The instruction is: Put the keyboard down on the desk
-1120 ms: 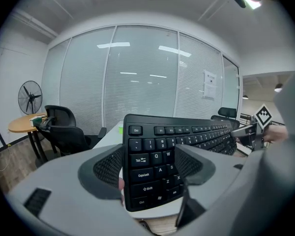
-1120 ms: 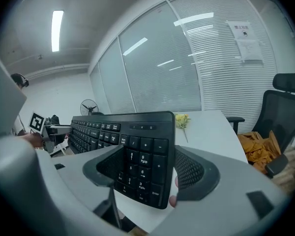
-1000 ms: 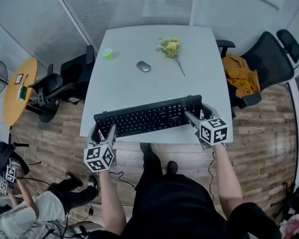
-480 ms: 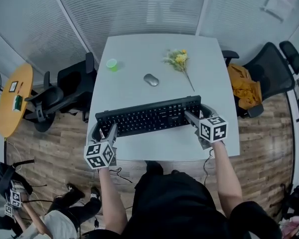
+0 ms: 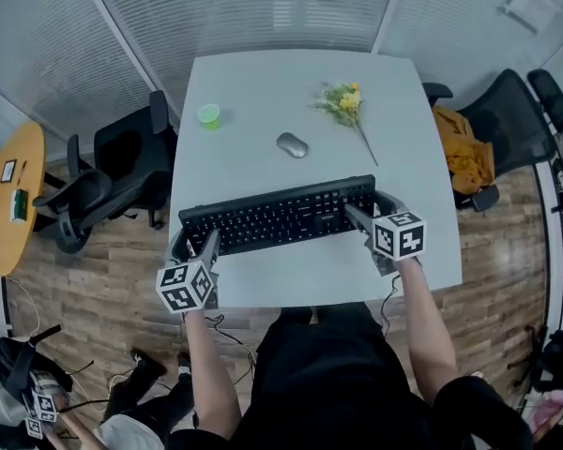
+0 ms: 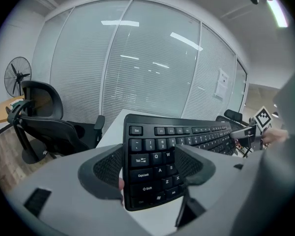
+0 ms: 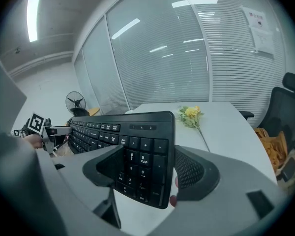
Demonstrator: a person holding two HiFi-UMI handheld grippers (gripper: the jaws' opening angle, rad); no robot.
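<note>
Two tools carry the black keyboard (image 5: 280, 216), one at each short end. The left tool (image 5: 193, 247) is closed onto the Tab and Caps Lock end (image 6: 150, 168), and the right tool (image 7: 142, 173) is closed onto the number-pad end. On each tool, one jaw lies over the keys and the other sits behind the board. The keyboard spans the near part of the white tabletop (image 5: 263, 82), slightly askew, with its right end farther from the person. It looks tipped up toward the person rather than lying flat. I cannot tell for sure whether its lower edge is touching the surface.

The main risk is an uneven release. If one tool opens before the other end is resting, the free end would probably drop and swing, and the board could knock against the tabletop or skid. The grips are at the very ends and partly on key caps, which give under pressure, so the hold is likely loose against twisting.

The rear jaws are a second concern. If the board is laid flat while they are beneath it, they could be trapped under it or drag it on the way out.

The board also sits close to the near edge, so pulling it back during the release might leave it overhanging.

The mouse (image 5: 292, 144) and the yellow flower (image 5: 345, 103) lie well beyond it, out of the way unless the board is pushed forward.
</note>
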